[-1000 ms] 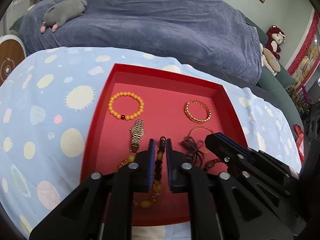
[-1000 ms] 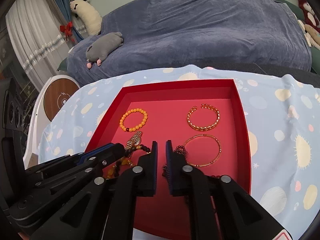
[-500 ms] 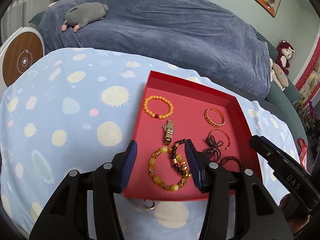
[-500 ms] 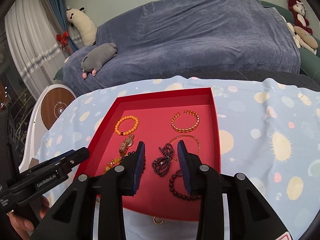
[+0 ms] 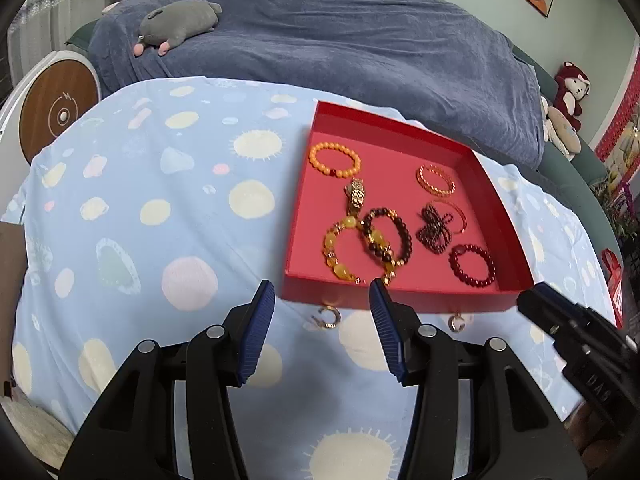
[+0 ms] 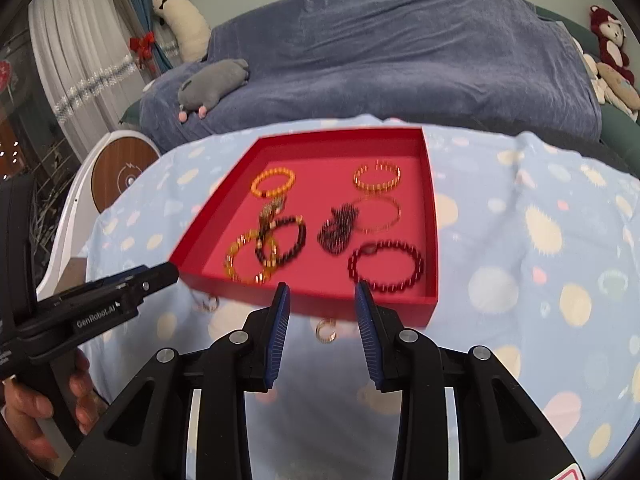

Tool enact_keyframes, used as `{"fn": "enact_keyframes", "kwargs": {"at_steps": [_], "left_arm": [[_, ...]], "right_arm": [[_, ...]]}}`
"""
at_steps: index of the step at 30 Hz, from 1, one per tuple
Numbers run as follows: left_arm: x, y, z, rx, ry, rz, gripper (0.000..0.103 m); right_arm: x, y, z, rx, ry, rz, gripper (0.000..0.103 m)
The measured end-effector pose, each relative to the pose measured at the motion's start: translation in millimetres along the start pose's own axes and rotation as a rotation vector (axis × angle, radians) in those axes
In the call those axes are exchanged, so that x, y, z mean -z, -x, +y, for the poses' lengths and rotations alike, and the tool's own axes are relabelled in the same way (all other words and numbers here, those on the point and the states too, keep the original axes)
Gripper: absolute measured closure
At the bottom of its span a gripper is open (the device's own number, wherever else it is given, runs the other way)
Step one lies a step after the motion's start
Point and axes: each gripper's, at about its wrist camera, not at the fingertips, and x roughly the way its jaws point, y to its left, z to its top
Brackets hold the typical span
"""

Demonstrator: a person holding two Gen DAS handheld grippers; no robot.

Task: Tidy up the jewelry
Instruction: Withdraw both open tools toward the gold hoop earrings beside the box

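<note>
A red tray (image 5: 400, 298) (image 6: 304, 306) lies on the blue spotted cloth and holds several bracelets: an orange bead one (image 5: 334, 159), a gold watch (image 5: 355, 194), a yellow bead one (image 5: 338, 250), a dark bead one (image 5: 388, 236), a dark red one (image 5: 472, 266) (image 6: 386, 266). Two small gold rings lie on the cloth just in front of the tray, one on the left (image 5: 329, 316) (image 6: 208, 303), one on the right (image 5: 457, 322) (image 6: 326, 331). My left gripper (image 5: 322, 322) is open and empty above the left ring. My right gripper (image 6: 322, 318) is open and empty above the right ring.
A blue-covered sofa (image 5: 340, 40) with a grey plush toy (image 5: 180, 20) stands behind the table. A round white and wood device (image 5: 56, 108) stands at the left. Plush toys (image 5: 568, 92) sit at the far right.
Both grippers were shut over the tray a second ago. They have opened, releasing the bracelets into the tray, and pulled back to the near side of the tray.
</note>
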Motion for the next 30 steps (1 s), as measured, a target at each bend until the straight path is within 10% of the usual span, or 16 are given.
{"fn": "enact_keyframes", "kwargs": {"at_steps": [30], "left_arm": [[27, -28, -6, -0.012, -0.034, 0.079, 0.051]], "right_arm": [[28, -51, -5, -0.004, -0.063, 0.137, 0.070]]}}
